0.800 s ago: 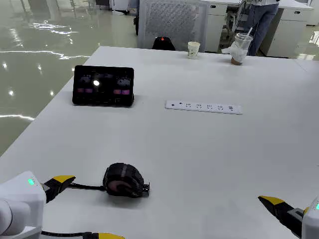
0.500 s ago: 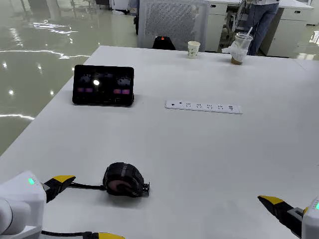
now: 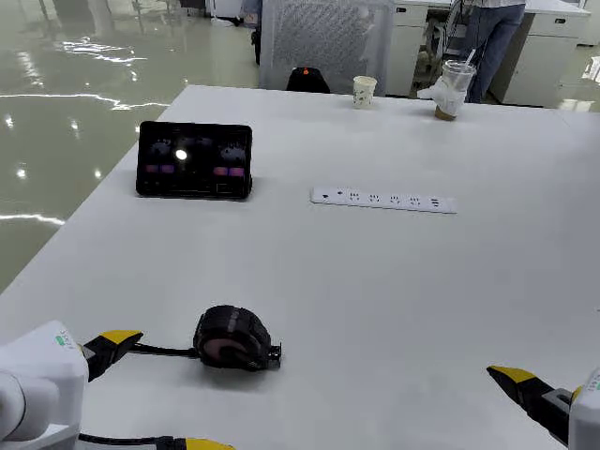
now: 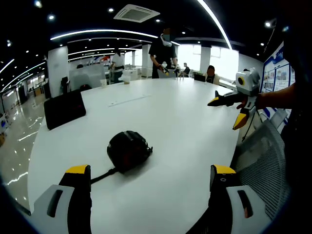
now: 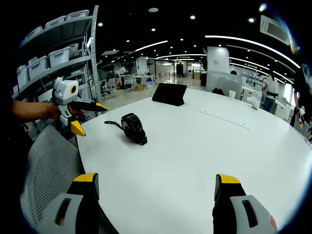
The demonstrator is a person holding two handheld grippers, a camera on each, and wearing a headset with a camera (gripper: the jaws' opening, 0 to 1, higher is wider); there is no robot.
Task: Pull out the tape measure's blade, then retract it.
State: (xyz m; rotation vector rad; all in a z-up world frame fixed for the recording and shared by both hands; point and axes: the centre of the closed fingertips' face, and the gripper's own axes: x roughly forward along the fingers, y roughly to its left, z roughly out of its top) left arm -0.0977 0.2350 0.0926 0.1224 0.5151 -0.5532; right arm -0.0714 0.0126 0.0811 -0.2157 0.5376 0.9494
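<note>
**Both grippers open, tape measure untouched on the table**

The black tape measure point(image 3: 234, 339) lay on the white table point(image 3: 394, 281), near the edge closest to the person. Its blade was inside the case, and only the small hook at the end of the blade showed at the side of the case. A thin black strap point(image 3: 164, 352) ran from the case across the table toward the left gripper point(image 3: 159, 392). Whether the strap touched the jaw, I could not tell.

The left gripper was just beside the tape measure. Its yellow-tipped jaws stood wide apart and held nothing. In the left gripper view the tape measure was in front of the jaws, a little toward the left one.

The right gripper point(image 3: 525, 389) was well apart from the tape measure, at the other side of the table edge. In the right gripper view its jaws stood wide apart too, with only bare table between them.

Farther on the table stood a dark tablet point(image 3: 194, 160), and a white power strip point(image 3: 383, 201) lay flat. At the far edge were a paper cup point(image 3: 364, 92) and a plastic cup point(image 3: 454, 86).
</note>
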